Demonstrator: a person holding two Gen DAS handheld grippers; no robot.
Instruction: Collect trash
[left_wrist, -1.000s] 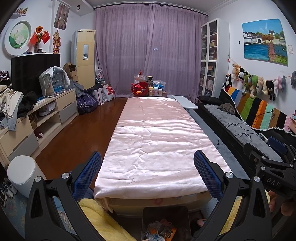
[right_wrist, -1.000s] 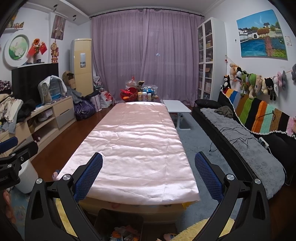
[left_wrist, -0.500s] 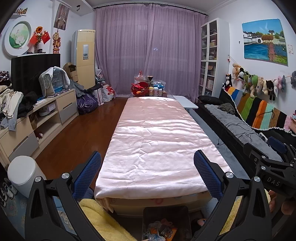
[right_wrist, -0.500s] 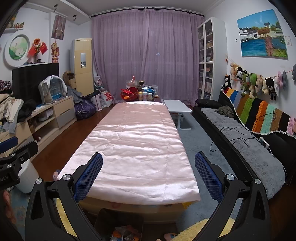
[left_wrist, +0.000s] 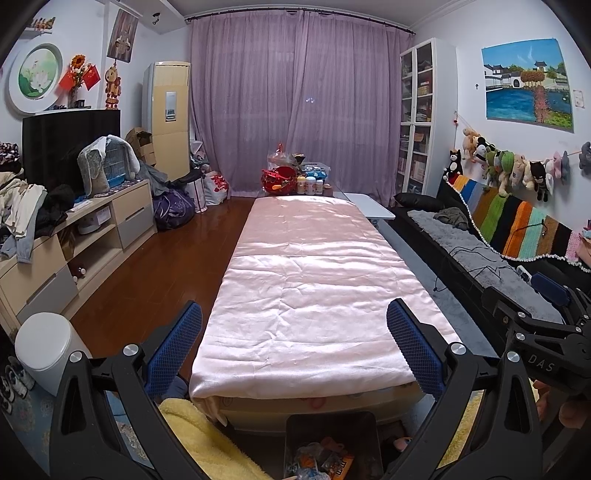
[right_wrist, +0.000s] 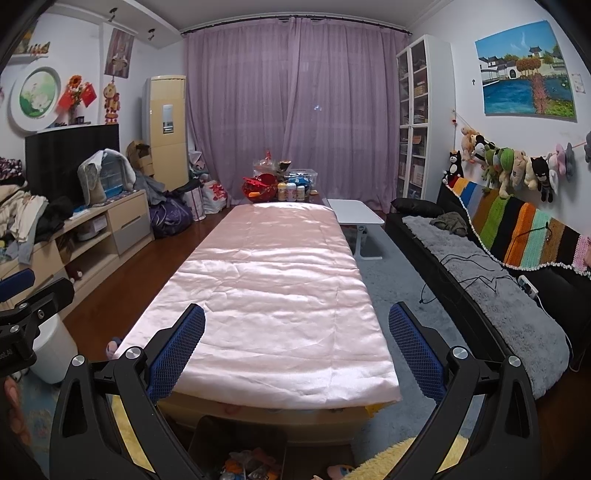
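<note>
Pink cloth (left_wrist: 310, 295) bare; left gripper (left_wrist: 294, 347), right gripper (right_wrist: 296, 347) spread; bin (left_wrist: 332, 439) below

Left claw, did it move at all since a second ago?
No. The left claw stays put: its blue fingertips frame the pink bed cover at the same spots as before.

Left hand-held gripper (left_wrist: 294, 343): black angular frame with triangular cut-outs, two fingers faced with blue mesh-textured pads (left_wrist: 173, 347), silver round screws at pivots. Right hand-held gripper (right_wrist: 296, 345): same build, blue pads (right_wrist: 415, 354), silver screws; seen from left view, its black body bore white lettering "DAS". Yellow fleecy garment (left_wrist: 207, 439) showed beneath frames.
</note>
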